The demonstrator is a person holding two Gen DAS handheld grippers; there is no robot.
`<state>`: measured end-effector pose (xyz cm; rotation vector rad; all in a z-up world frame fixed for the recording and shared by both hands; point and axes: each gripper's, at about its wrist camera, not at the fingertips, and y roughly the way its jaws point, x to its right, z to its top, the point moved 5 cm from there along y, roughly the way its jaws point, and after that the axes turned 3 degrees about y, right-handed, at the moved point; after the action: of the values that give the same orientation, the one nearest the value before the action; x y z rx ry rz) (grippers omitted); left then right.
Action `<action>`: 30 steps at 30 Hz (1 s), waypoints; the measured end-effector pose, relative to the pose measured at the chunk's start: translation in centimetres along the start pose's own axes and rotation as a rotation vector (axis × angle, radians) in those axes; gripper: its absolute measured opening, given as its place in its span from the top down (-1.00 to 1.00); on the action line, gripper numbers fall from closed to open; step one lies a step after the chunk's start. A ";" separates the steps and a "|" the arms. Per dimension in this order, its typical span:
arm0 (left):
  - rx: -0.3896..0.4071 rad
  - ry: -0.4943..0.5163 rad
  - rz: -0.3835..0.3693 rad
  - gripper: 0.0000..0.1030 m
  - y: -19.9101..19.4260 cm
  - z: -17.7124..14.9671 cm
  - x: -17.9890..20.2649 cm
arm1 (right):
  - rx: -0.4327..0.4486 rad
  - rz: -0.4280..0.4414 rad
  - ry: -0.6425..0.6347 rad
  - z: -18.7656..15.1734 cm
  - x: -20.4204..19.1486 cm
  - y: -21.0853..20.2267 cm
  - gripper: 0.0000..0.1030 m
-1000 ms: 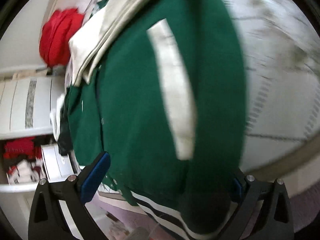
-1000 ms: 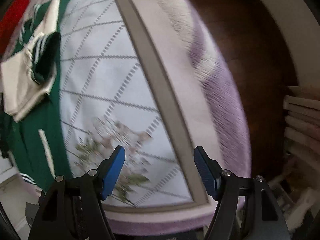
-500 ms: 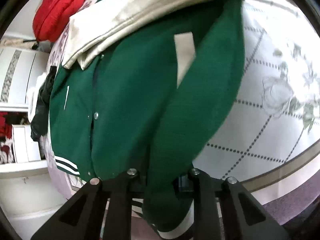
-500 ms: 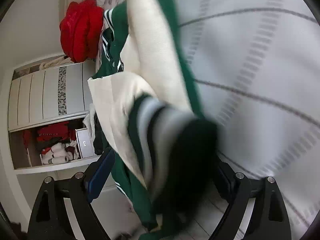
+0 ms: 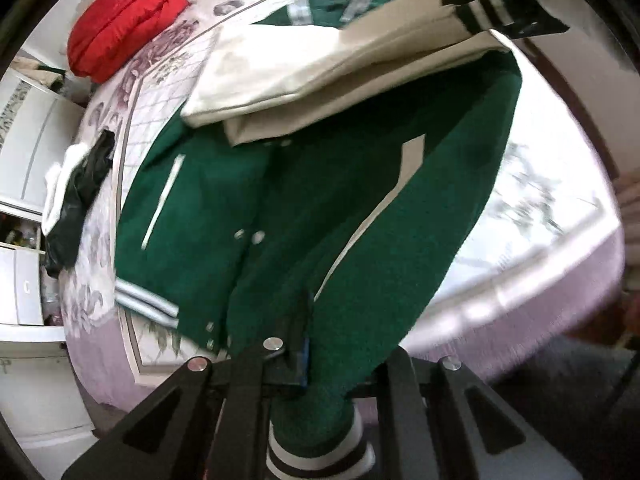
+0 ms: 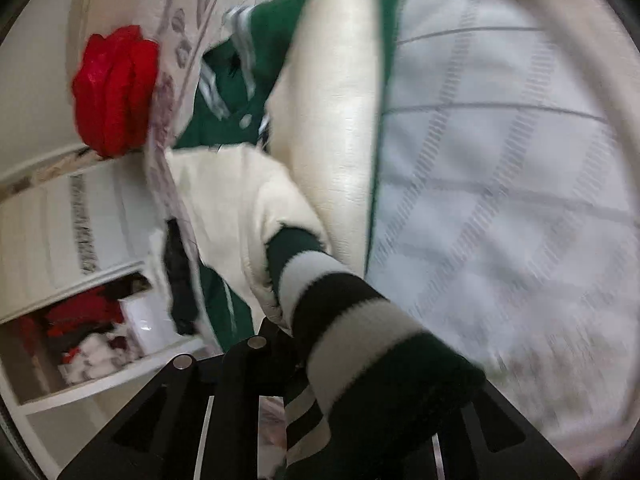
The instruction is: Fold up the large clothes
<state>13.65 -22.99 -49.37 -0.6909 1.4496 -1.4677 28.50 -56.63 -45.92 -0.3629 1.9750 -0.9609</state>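
A green varsity jacket (image 5: 304, 208) with cream sleeves (image 5: 304, 60) lies front up on the bed. My left gripper (image 5: 340, 364) points steeply down, its jaws closing tight on the jacket's green bottom corner with its striped rib hem (image 5: 316, 452), which is raised off the bed. My right gripper (image 6: 360, 372) has its jaws closing on the black-and-white striped cuff (image 6: 352, 320) of a cream sleeve (image 6: 332, 120); the cuff fills the gap and hides the right finger. In the left wrist view the right gripper (image 5: 500, 4) holds that cuff up at the top right.
A red folded garment (image 5: 124, 16) (image 6: 116, 88) lies at the bed's far end. Black and white clothes (image 5: 76, 200) sit at the left bed edge. White cupboards with open shelves (image 6: 60, 220) stand beside the bed. Quilted bedspread (image 6: 500, 140) shows to the right, dark floor (image 5: 580, 360) beyond.
Both grippers went from open to closed: the left on the green hem corner, the right on the striped cuff. Both have risen, lifting the fabric off the bed.
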 end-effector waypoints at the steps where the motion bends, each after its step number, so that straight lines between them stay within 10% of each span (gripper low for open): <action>1: -0.004 -0.003 -0.020 0.87 -0.8 -0.5 -0.4 | 0.003 -0.020 0.014 -1.2 -0.3 -1.3 0.65; 8: 0.035 -0.142 -0.180 0.86 -3.2 1.8 -7.6 | 0.043 -0.152 0.044 -4.8 -6.2 -5.3 0.64; 17: 0.014 -0.422 -0.302 0.81 7.9 6.9 -22.7 | 0.040 -0.257 0.008 4.3 -18.4 9.5 0.52; 20: -0.061 -0.477 -0.345 0.72 13.5 6.3 -26.0 | -0.004 -0.212 0.024 7.1 -20.7 15.6 0.09; 26: -0.087 -0.729 -0.672 0.68 17.0 3.4 -30.3 | -0.077 -0.072 -0.052 6.5 -22.8 19.9 -0.13; 30: -0.056 -0.814 -0.783 0.49 16.2 1.9 -31.8 | -0.047 -0.158 -0.195 2.4 -22.4 18.7 -0.26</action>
<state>32.04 6.46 -57.96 -1.7763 0.5869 -1.4040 45.24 -32.61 -47.38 -0.6237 1.8139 -0.9405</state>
